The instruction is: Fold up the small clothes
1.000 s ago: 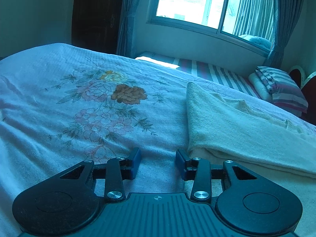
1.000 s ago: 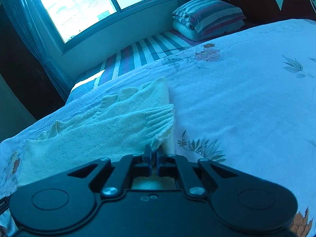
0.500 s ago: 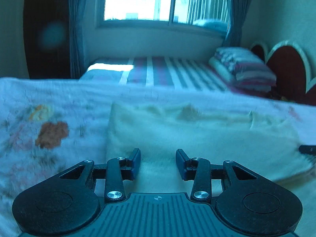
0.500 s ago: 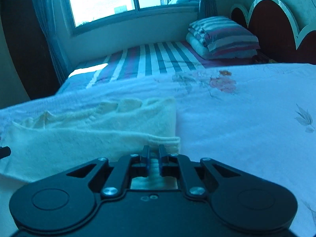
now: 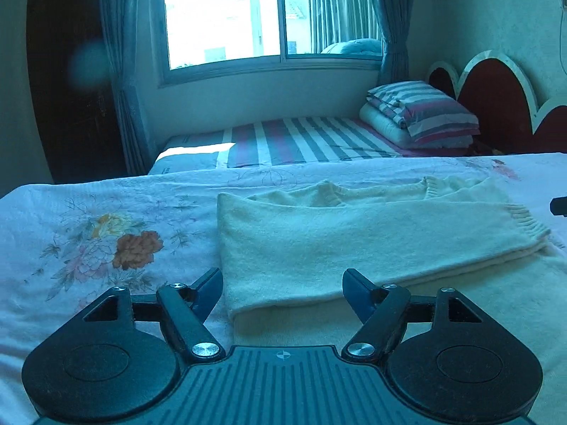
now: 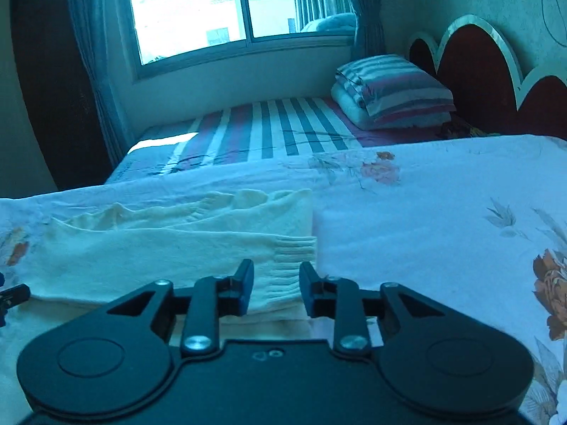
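Note:
A cream knit sweater [image 5: 354, 241] lies folded lengthwise on the floral bedsheet [image 5: 106, 233], a sleeve laid across its body. It also shows in the right wrist view [image 6: 170, 248]. My left gripper [image 5: 282, 288] is open, its fingers either side of the sweater's near left folded edge. My right gripper [image 6: 276, 287] is open, with the ribbed sleeve cuff [image 6: 294, 258] lying between its fingers and not held. The tip of the right gripper [image 5: 559, 206] shows at the right edge of the left wrist view.
A second bed with a striped sheet [image 5: 301, 138] stands beyond, with stacked striped pillows [image 5: 418, 113] by a red headboard [image 5: 496, 102]. A window [image 5: 269, 17] with curtains is behind. A dark door [image 5: 67, 81] is at left.
My right gripper has opened and let go of the sleeve cuff, which now lies flat. My left gripper has swung from the floral sheet over to the sweater's left edge and opened wider.

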